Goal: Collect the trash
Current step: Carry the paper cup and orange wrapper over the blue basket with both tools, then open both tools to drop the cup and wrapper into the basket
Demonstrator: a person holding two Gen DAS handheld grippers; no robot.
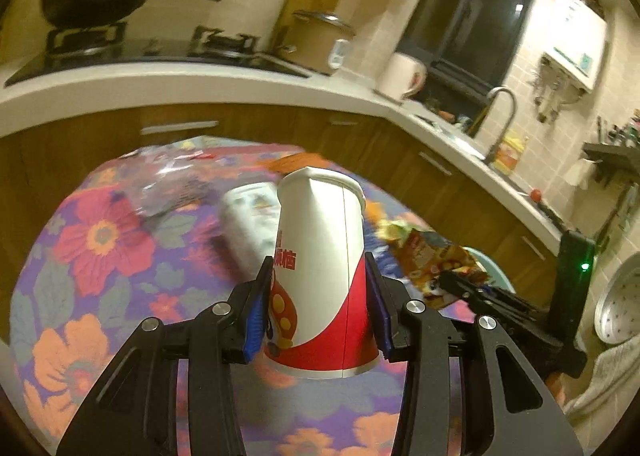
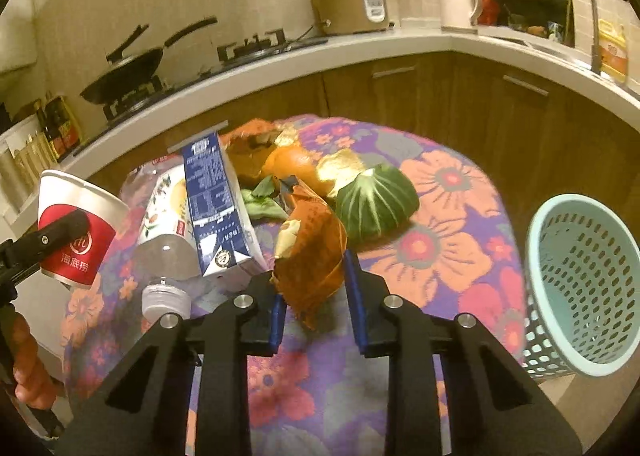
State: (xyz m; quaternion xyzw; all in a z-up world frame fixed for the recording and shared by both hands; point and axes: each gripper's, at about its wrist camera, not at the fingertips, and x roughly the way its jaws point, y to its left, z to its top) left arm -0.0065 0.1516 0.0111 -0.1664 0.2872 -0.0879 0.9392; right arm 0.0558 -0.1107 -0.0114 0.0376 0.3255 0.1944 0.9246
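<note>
The left tool (image 1: 318,298) clenched a red-and-white paper cup (image 1: 320,272) between its blue pads (image 1: 256,312), lifted clear of the flowered cloth (image 1: 100,240) that covered the counter. The cup's red band carried a round white logo and white Chinese characters, seen best from the right wrist view; I could not read them with certainty. A hand (image 2: 30,372) showed below that tool's handle.

The right tool (image 2: 316,296) was closed on a crumpled orange snack wrapper (image 2: 310,256), its print too creased to read.

Just left of the wrapper lay a blue-and-white milk carton (image 2: 218,216) with a small round emblem near its base and a panel of fine print, too small to make out. Against the carton's left side lay a clear plastic bottle (image 2: 166,232) with a white cap and a flower-patterned label.

Beyond the wrapper sat a green leafy vegetable piece (image 2: 376,202), an orange (image 2: 296,164) and bits of peel (image 2: 346,168).

Well right of the wrapper, off the cloth's edge, stood a pale green perforated basket (image 2: 580,288).

Farthest back, a kitchen worktop (image 2: 360,52) carried a wok (image 2: 124,76) on a gas hob, a rice cooker (image 2: 352,4) and a white kettle (image 2: 458,2).
</note>
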